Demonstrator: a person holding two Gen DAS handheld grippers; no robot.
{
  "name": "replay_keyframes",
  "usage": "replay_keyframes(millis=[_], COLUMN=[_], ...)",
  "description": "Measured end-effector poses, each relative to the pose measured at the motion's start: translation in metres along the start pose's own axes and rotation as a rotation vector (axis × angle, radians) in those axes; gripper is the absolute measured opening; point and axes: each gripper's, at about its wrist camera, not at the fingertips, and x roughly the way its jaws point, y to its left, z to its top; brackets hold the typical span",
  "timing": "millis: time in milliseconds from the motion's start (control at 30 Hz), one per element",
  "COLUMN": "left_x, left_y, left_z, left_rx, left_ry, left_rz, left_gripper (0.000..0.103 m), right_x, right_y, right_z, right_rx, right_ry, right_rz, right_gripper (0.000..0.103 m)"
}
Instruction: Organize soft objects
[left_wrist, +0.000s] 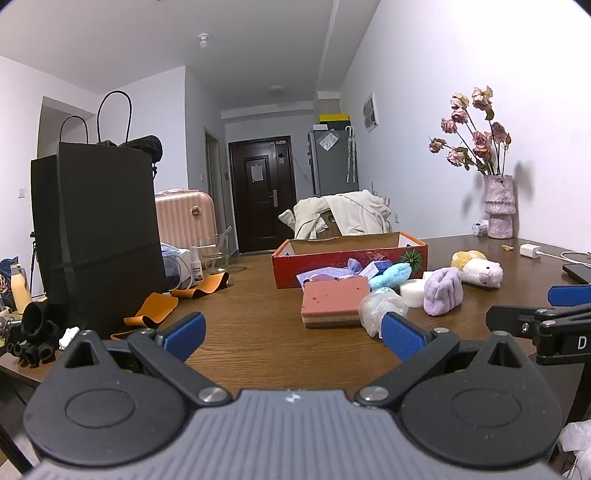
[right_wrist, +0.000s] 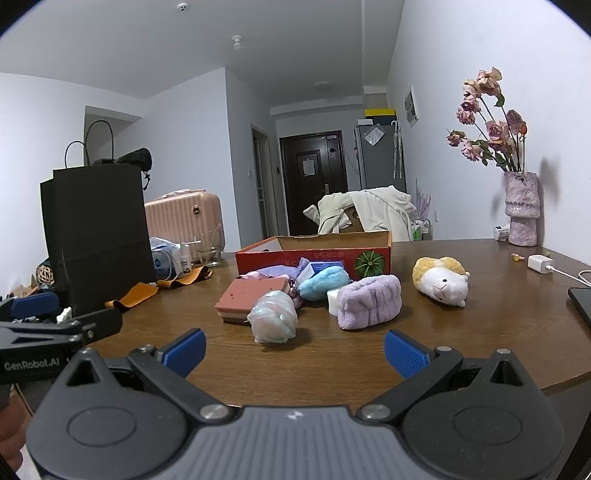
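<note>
Here, in the left wrist view, the left gripper (left_wrist: 293, 334) hangs above the wooden table (left_wrist: 258, 343) with its blue-padded jaws spread wide, holding nothing and touching nothing. Bare tabletop lies between the pads and the red cardboard box (left_wrist: 349, 260), the landmark for everything else. The soft things crowd the box's near side: a pink sponge block (left_wrist: 334, 301) sits in front of it, a crumpled clear plastic bag (left_wrist: 380, 308) touches the sponge's right end, and a blue fluffy piece (left_wrist: 391, 276) leans by the box's front wall. Right of these sit a lilac folded towel (left_wrist: 443, 291) and a plush sheep (left_wrist: 480, 271), near the box's right corner. Left of the box stand a tall black paper bag (left_wrist: 99, 232) and an orange strap (left_wrist: 159, 308), narrowing that side. The right gripper (left_wrist: 546, 314) juts in at the right edge.

From the right wrist view, the right gripper (right_wrist: 294, 352) also has its jaws wide apart and empty, above the table (right_wrist: 461, 332) near its front edge. The plastic bag (right_wrist: 273, 317) lies closest, in front of the box (right_wrist: 314, 254), with the sponge (right_wrist: 247, 295) just behind it. The towel (right_wrist: 369, 306) lies before the box's right corner, the sheep (right_wrist: 441, 282) well right of it on open wood. A vase of dried roses (right_wrist: 521, 214) stands far right of the box by the wall, a white charger (right_wrist: 539, 264) nearer. The left gripper (right_wrist: 62, 321) shows at the left edge.
</note>
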Motion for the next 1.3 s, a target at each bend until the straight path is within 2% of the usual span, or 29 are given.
replay_keyframes(millis=[1300], left_x=[-0.0005], left_y=[-0.0036], left_z=[0.0002], left_rx=[0.015], left_ry=[0.017], left_rz=[-0.006], left_gripper=[0.103], right_x=[-0.0015], right_y=[0.0017], right_z=[-0.0025], right_rx=[-0.003], right_ry=[-0.003], right_rz=[0.002], right_gripper=[0.103])
